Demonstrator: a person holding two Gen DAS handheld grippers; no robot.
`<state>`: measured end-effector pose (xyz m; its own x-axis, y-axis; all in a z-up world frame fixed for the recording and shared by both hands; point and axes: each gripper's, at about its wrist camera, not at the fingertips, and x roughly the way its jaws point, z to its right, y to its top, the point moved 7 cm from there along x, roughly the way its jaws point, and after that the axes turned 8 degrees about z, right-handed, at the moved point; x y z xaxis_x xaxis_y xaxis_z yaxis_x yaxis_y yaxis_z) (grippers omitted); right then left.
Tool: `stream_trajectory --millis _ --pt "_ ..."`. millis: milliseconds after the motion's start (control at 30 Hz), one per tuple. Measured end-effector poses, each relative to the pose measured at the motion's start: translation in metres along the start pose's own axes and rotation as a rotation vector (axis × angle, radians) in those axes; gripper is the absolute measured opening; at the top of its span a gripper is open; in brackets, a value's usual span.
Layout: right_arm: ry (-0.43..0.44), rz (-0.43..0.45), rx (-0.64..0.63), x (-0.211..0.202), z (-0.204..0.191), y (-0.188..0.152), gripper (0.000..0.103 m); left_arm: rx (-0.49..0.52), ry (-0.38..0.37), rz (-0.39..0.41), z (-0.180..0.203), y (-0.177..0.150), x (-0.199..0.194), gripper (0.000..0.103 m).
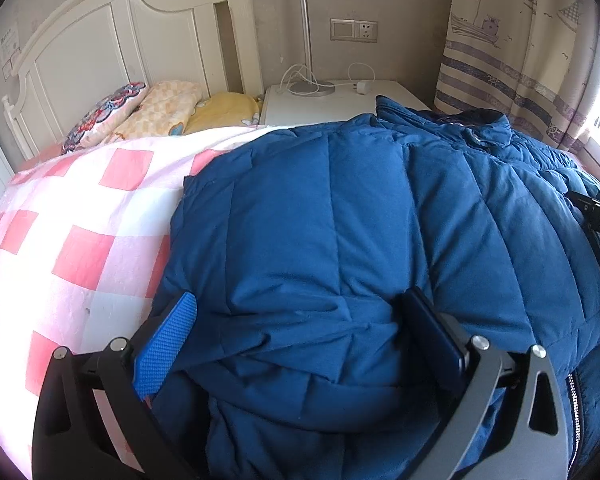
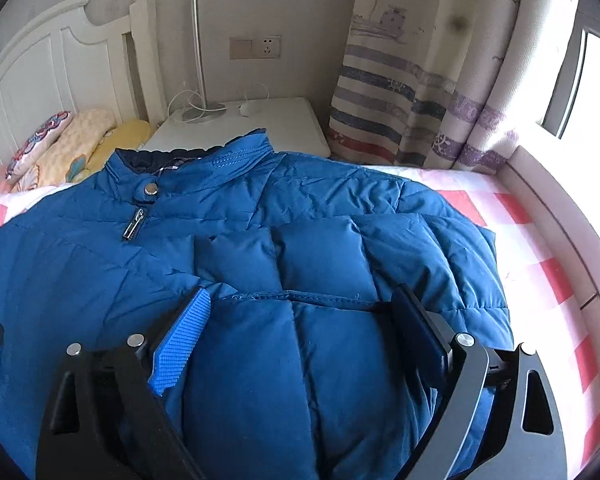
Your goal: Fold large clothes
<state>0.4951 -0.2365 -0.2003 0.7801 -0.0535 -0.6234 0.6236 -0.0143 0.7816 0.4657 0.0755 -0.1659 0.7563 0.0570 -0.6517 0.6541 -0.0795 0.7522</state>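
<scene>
A blue quilted down jacket (image 1: 340, 208) lies on the bed, its collar toward the nightstand. In the right wrist view the jacket (image 2: 320, 240) shows its snap collar and zipper pull (image 2: 134, 224), with a sleeve laid across the front. My left gripper (image 1: 300, 320) stands wide over a bunched fold near the jacket's left edge; its blue pad (image 1: 168, 344) is bare. My right gripper (image 2: 304, 312) is spread wide over the sleeve's seam, its pads apart from the padded cloth bulging between them. Each gripper's dark body shows at the edge of the other's view.
The bed has a pink-and-white check cover (image 1: 80, 240). Pillows (image 1: 156, 112) lie at the white headboard (image 1: 100, 40). A white nightstand (image 2: 268, 128) with a lamp and cables stands behind the collar. A striped curtain (image 2: 420, 92) and window are at right.
</scene>
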Motion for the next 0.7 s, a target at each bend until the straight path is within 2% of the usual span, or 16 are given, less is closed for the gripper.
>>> stream_trajectory --millis 100,167,267,333,433,533,600,700 --pt "0.023 -0.052 0.001 -0.008 0.001 0.008 0.088 0.028 -0.034 -0.033 0.003 0.012 -0.008 0.101" --pt "0.040 -0.001 0.000 -0.021 0.003 0.026 0.088 0.023 -0.068 0.006 0.001 0.041 -0.019 0.101" --pt "0.046 0.064 -0.030 -0.025 0.001 0.057 0.088 0.021 -0.038 0.049 -0.004 0.084 -0.011 0.101" --pt "0.035 0.062 -0.048 -0.009 0.004 0.070 0.088 0.033 0.012 0.011 -0.009 0.101 0.019 0.101" --pt "-0.017 -0.024 -0.049 0.025 0.019 0.066 0.088 0.046 0.067 -0.074 -0.017 0.098 0.065 0.101" --pt "0.001 -0.146 0.017 0.064 0.037 0.038 0.088 0.026 0.038 -0.104 -0.018 0.078 0.093 0.101" --pt "0.044 -0.134 0.082 0.068 0.045 0.036 0.089 -0.008 0.026 -0.078 -0.020 0.075 0.095 0.101" --pt "0.046 -0.143 0.068 0.070 0.043 0.037 0.091 -0.001 0.033 -0.092 -0.020 0.075 0.099 0.101"
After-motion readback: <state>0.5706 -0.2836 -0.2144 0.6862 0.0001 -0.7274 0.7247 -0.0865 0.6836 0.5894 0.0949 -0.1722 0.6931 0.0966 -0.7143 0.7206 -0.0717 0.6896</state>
